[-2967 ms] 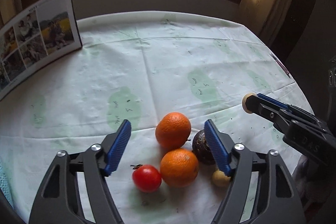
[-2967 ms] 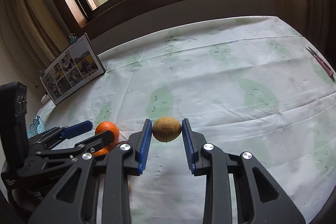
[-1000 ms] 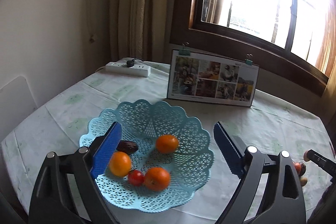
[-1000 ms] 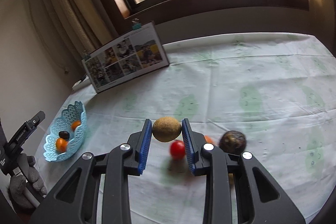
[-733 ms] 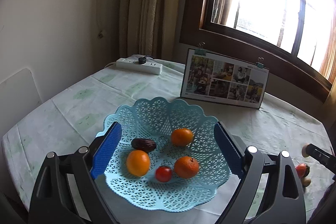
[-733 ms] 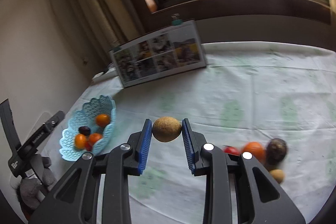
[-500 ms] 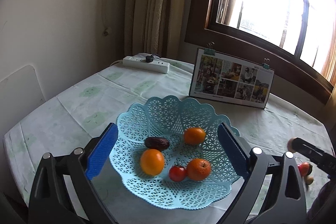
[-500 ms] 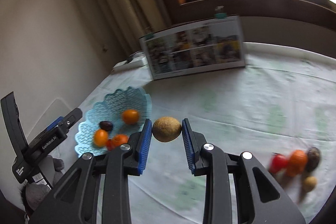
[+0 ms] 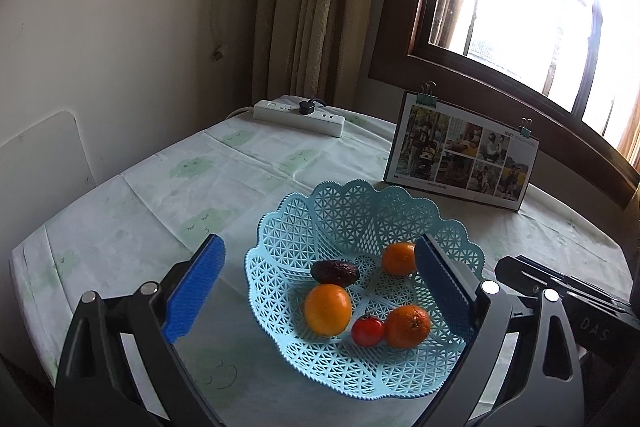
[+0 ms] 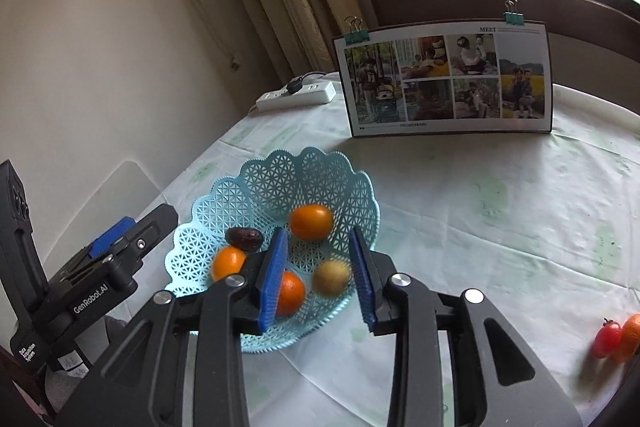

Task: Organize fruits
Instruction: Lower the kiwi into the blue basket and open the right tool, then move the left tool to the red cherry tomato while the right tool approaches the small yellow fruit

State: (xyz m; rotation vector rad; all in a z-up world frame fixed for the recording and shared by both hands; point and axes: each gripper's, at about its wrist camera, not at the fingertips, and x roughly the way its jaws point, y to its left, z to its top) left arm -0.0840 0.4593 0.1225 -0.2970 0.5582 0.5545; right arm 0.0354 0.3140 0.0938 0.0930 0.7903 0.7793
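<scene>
The right gripper, jaws parted above the basket, lets a brownish fruit drop blurred between its pads, seemingly free of both. The left gripper hangs spread wide and empty at the basket's near rim. Judged mid-release; next, fetch the tomato lying well right of the basket. Beyond the basket stands a photo board.

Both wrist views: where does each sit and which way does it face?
Left wrist: behind the open left gripper, facing the blue basket, curtain and window; its blue fingers frame the view.
Right wrist: behind the open right gripper, above the basket; a brown fruit shows blurred between its fingers.
Shared: basket, photo board, power strip.
</scene>
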